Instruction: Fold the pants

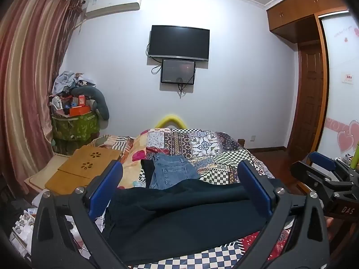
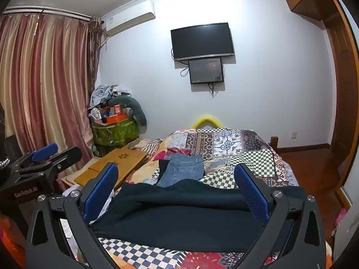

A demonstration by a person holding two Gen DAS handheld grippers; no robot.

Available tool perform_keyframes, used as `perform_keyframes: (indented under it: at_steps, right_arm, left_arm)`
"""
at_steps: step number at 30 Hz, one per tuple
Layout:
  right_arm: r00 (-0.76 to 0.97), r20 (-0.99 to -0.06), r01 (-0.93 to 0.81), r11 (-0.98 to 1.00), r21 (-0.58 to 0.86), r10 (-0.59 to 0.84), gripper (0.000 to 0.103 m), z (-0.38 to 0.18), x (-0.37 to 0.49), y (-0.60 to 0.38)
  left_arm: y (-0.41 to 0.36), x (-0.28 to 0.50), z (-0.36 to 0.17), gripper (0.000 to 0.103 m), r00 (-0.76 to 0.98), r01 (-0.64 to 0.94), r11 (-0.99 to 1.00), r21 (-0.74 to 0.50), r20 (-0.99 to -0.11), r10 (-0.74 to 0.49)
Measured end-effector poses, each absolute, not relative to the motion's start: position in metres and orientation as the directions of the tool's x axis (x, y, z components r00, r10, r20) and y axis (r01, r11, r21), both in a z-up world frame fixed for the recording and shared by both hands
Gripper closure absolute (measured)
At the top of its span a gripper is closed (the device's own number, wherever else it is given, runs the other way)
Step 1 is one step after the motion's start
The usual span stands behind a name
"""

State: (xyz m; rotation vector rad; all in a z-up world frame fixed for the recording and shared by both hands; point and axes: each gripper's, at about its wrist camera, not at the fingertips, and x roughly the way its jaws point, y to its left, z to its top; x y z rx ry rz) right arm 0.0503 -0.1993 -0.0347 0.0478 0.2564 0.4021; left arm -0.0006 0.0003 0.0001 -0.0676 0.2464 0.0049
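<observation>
Lying across the patchwork quilt [image 1: 224,154] on the bed, the dark pants [image 1: 179,215] spread beneath both tools, with blue jeans [image 1: 172,170] just beyond them. The left gripper [image 1: 179,183] and right gripper [image 2: 177,181] stand side by side above the dark fabric, jaws spread wide, pinching nothing.

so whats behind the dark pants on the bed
Blue jeans lie just behind the dark pants, on the patchwork quilt, with a dark garment beside them. The jeans' near end is hidden by the pants.
</observation>
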Motion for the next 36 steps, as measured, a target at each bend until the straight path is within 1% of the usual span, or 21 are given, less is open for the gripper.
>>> perform_keyframes:
  at_steps: [2, 4, 7, 15, 36]
  right_arm:
    - [0.889, -0.235, -0.381, 0.92, 0.096, 0.393, 0.0, -0.035, 0.05, -0.199]
    - [0.889, -0.235, -0.381, 0.92, 0.095, 0.392, 0.0, -0.034, 0.051, -0.199]
    - [0.889, -0.235, -0.381, 0.92, 0.095, 0.393, 0.0, -0.034, 0.05, -0.2]
    - [0.888, -0.244, -0.38, 0.921, 0.09, 0.39, 0.0, -0.032, 0.051, -0.195]
    - [0.892, -0.245, -0.372, 0.925, 0.078, 0.379, 0.0, -0.034, 0.053, -0.194]
  left_arm:
    - [0.0, -0.003, 0.001, 0.0, 0.97, -0.01, 0.997, -0.077, -0.243, -0.009]
    - [0.0, 0.007, 0.002, 0.0, 0.959, -0.021, 0.997, -0.075, -0.283, -0.001]
    - [0.002, 0.005, -0.001, 0.0, 0.963, -0.021, 0.996, -0.084, -0.268, -0.003]
    - [0.013, 0.012, -0.005, 0.0, 0.963, -0.023, 0.996, -0.091, -0.27, -0.002]
    - [0.01, 0.014, -0.003, 0.0, 0.965, -0.022, 0.996, -0.089, -0.263, -0.002]
